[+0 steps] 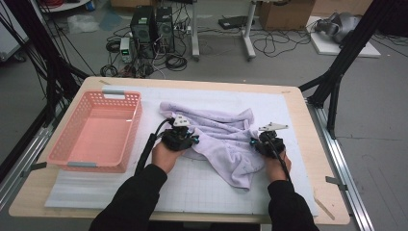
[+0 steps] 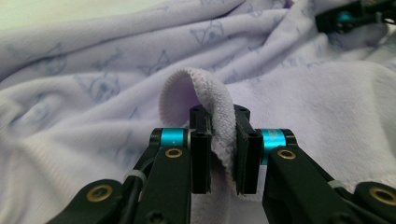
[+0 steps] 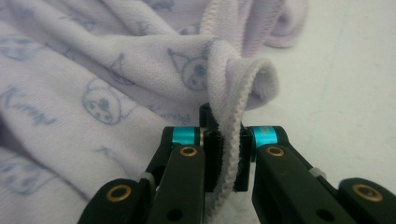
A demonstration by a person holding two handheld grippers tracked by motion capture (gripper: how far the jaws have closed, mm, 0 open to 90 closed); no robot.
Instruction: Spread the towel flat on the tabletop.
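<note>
Lilac towel, crumpled at centre frame on the worktop, is pinched at opposite hems by left gripper and right gripper, presumably for spreading.

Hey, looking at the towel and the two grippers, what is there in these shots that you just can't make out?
- High view: jaws of the left gripper and right gripper, hidden by their own bodies.
- High view: the print on the towel, too small.
- Both gripper views: the towel's outline, cut off by the frame edges.
- High view: part of the basket floor, behind its near wall.
</note>
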